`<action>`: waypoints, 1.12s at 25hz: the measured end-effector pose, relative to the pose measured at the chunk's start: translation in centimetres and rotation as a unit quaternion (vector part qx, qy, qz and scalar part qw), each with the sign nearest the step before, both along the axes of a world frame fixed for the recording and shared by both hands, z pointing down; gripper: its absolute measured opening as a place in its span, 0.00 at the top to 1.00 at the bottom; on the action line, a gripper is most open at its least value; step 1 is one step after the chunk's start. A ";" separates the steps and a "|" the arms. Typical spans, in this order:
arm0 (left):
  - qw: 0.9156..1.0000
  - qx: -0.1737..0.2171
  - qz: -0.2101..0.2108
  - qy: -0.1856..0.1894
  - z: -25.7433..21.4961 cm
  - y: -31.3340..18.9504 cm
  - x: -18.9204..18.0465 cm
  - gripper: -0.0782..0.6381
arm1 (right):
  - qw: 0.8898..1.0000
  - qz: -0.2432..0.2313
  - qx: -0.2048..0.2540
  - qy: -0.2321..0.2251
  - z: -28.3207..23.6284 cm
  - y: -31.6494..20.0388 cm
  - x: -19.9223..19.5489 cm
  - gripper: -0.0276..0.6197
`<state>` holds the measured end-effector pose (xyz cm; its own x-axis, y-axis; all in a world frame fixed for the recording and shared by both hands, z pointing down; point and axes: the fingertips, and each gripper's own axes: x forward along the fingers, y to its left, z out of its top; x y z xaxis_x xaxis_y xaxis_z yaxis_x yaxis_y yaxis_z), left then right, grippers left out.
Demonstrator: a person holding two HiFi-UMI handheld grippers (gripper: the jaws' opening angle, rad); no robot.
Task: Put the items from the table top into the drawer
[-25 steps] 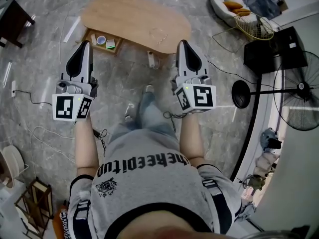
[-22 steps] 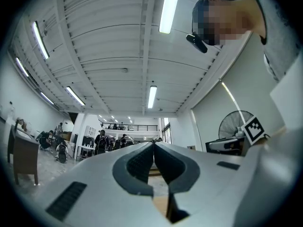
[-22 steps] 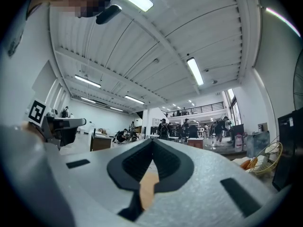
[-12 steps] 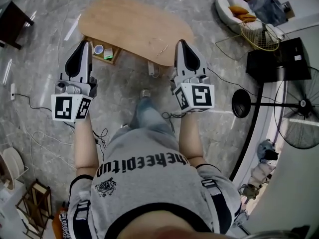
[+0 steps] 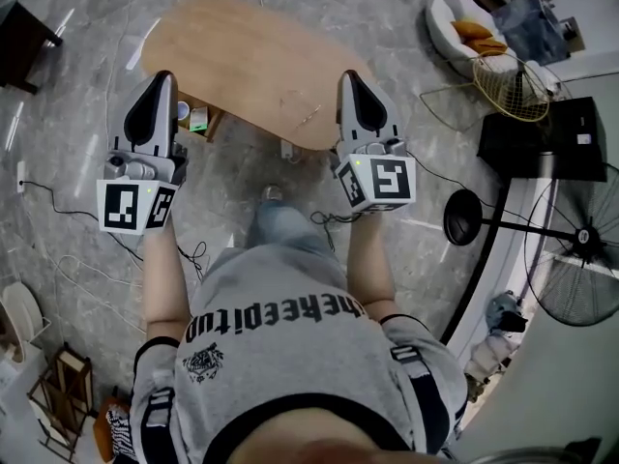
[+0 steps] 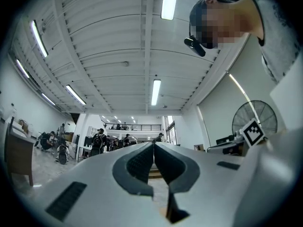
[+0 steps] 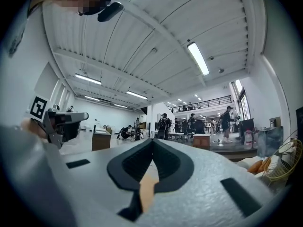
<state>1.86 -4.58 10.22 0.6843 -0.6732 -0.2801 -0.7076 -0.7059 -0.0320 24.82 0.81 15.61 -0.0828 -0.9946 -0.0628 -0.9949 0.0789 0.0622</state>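
Observation:
In the head view an oval wooden table top (image 5: pixel 247 51) lies ahead of me on the grey floor. A thin pale item (image 5: pixel 309 114) rests near its near edge. At the table's left side an open wooden drawer (image 5: pixel 200 121) holds a small green thing and a round white one, half hidden behind my left gripper (image 5: pixel 160 77). The left gripper is shut and holds nothing. My right gripper (image 5: pixel 347 78) is also shut and empty, its tip over the table's right end. Both gripper views look up at a hall ceiling, with the left gripper (image 6: pixel 153 144) and right gripper (image 7: pixel 152 142) pads pressed together.
A fan on a black round-based stand (image 5: pixel 466 204) and a black box (image 5: pixel 542 133) are to my right. A wire basket (image 5: pixel 513 83) and cushioned seat (image 5: pixel 462 29) sit behind them. Cables (image 5: pixel 68 206) cross the floor at left. A small white object (image 5: pixel 287 148) lies under the table.
The table and drawer have slid down the view toward the grippers. The drawer is now partly covered by the left gripper. Both grippers stay shut.

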 end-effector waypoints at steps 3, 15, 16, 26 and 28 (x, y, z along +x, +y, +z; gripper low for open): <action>1.000 0.000 -0.004 -0.001 0.2 -1.8 1.8 0.88 | 1.000 -0.008 -0.012 0.002 0.9 -2.2 1.8 0.95; 0.999 -0.032 -0.010 -0.016 4.4 -7.7 7.3 0.88 | 0.991 -0.029 -0.132 -0.010 11.5 -8.7 6.7 0.95; 0.999 -0.036 -0.010 -0.018 4.8 -8.1 7.7 0.88 | 0.989 -0.030 -0.143 -0.011 12.6 -9.0 7.0 0.95; 0.997 -0.071 -0.017 -0.035 10.4 -11.7 10.0 0.88 | 0.964 -0.034 -0.261 -0.041 24.9 -10.6 8.7 0.95; 0.996 -0.079 -0.017 -0.036 11.6 -12.3 10.4 0.88 | 0.956 -0.029 -0.286 -0.056 27.5 -10.5 9.0 0.95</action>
